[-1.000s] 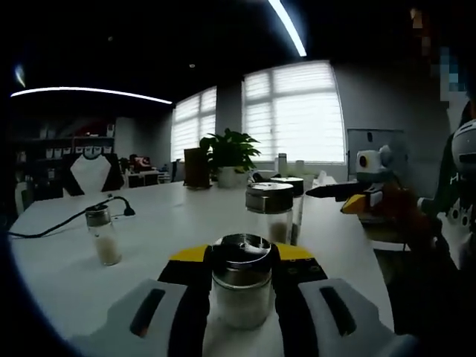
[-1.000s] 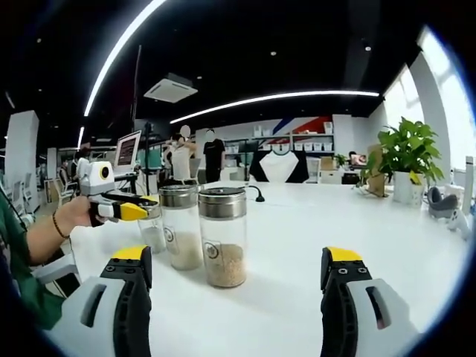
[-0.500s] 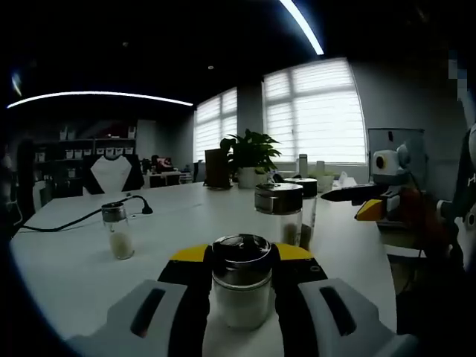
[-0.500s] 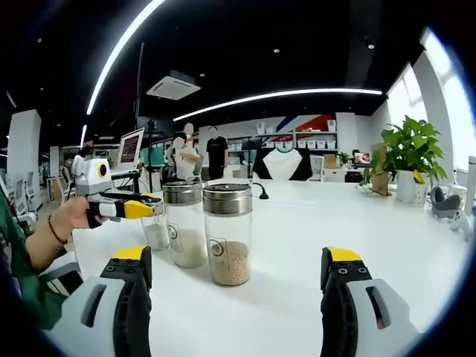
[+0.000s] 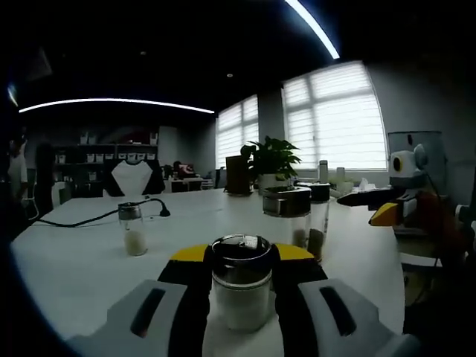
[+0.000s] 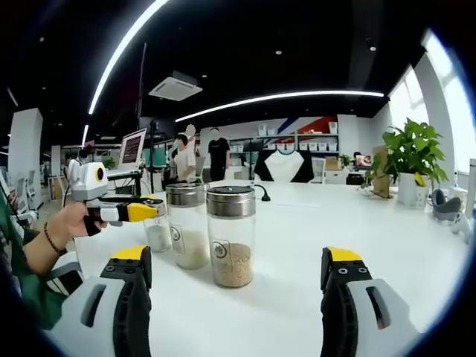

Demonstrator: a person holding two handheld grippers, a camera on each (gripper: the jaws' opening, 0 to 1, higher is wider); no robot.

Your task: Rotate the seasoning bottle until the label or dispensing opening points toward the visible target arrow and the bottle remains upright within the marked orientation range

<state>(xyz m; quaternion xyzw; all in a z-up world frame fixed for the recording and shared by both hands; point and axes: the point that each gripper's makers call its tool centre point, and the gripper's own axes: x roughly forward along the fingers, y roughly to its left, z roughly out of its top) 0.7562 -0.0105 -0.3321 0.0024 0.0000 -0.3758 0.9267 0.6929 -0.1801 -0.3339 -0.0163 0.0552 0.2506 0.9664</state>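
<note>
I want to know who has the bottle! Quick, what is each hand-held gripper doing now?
Left hand-held gripper: shut on the small seasoning bottle, upright on the table.
Right hand-held gripper: open, holding nothing.

Left gripper (image 5: 239,279) clamped, held level; right gripper (image 6: 236,279) jaws spread wide, empty.

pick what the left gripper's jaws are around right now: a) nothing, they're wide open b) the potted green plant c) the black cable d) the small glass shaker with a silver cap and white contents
D: in the left gripper view the left gripper has its yellow-tipped black jaws closed against both sides of the small glass shaker with a silver cap and white contents, standing upright on the white table.
</note>
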